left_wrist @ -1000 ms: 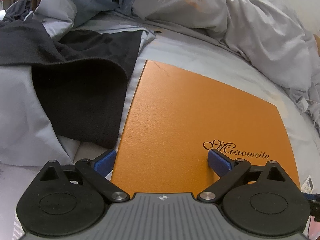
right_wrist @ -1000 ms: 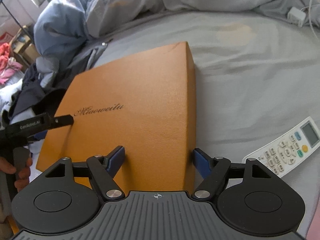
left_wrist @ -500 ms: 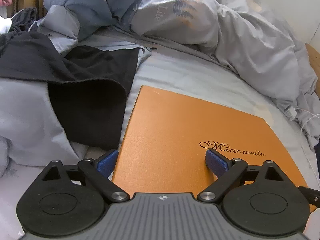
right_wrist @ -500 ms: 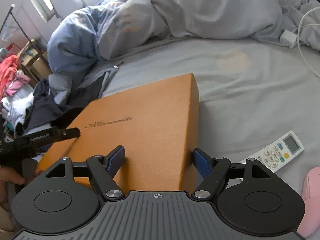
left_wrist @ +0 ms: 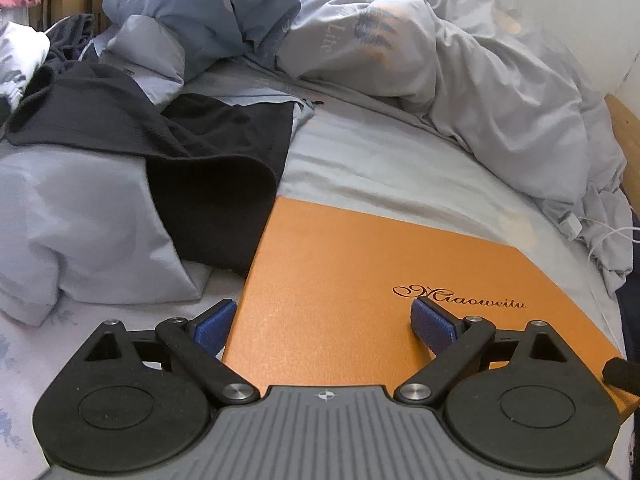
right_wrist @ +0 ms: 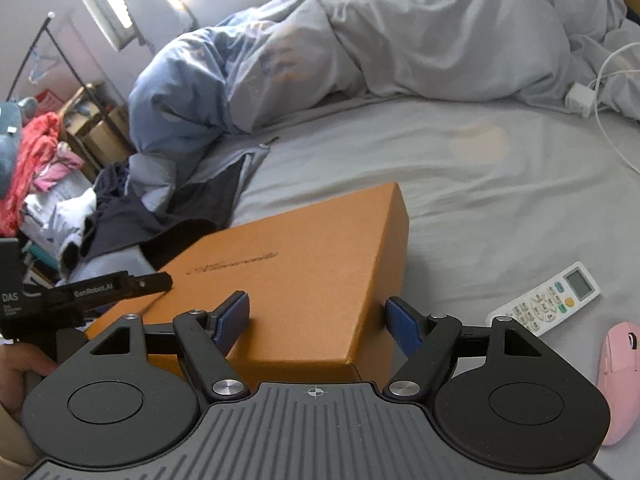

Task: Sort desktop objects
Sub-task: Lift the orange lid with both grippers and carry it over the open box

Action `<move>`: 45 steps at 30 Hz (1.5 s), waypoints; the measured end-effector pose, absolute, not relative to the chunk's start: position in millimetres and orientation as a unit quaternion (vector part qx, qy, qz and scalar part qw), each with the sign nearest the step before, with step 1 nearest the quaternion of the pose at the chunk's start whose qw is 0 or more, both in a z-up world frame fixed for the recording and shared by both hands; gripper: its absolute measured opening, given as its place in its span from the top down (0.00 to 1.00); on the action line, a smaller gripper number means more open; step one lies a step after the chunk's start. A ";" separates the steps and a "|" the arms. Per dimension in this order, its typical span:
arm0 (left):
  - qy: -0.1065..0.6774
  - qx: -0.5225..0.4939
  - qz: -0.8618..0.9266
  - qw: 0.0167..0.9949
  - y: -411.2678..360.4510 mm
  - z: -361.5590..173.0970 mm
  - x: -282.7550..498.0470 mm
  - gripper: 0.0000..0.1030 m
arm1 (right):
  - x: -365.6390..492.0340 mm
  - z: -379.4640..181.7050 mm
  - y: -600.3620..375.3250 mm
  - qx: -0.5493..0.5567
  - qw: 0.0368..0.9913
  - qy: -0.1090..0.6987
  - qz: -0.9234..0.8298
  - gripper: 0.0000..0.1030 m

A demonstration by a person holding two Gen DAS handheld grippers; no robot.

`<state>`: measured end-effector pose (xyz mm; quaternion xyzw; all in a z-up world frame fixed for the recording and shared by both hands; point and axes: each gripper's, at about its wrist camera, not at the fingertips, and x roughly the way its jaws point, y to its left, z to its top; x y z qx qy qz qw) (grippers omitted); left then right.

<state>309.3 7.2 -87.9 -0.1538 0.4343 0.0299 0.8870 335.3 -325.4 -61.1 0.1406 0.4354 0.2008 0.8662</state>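
Straddling opposite near corners of the orange box (left_wrist: 360, 280), both grippers — left gripper (left_wrist: 324, 320) and right gripper (right_wrist: 316, 316) — have their jaws spread apart. The box lies closed on the grey bed sheet (right_wrist: 500, 184), its contents hidden. Right of it lie a white remote (right_wrist: 548, 300) and a pink mouse (right_wrist: 618, 380) — partly cut off.

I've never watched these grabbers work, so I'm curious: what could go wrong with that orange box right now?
Both the left gripper and the right gripper stand open at corners of the orange box, so it might slip or tip. It could also land on the remote control or the pink mouse nearby.
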 end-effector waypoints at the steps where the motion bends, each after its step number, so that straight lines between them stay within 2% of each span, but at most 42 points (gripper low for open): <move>1: 0.434 -0.152 0.030 0.887 7.4 -86.2 306.0 0.06 | 332.2 -59.5 -325.0 0.141 0.866 0.435 0.201 0.25; 10: 0.425 -0.146 0.029 0.893 9.0 -65.0 276.8 0.06 | 301.4 -39.2 -323.2 0.146 0.870 0.424 0.205 0.25; 21: 0.388 -0.153 0.023 0.909 22.6 -18.3 236.4 0.06 | 253.6 18.3 -310.5 0.132 0.887 0.383 0.221 0.25; 45: 0.295 -0.177 -0.003 0.939 56.6 72.8 90.1 0.07 | 76.9 136.5 -282.0 0.101 0.918 0.287 0.253 0.25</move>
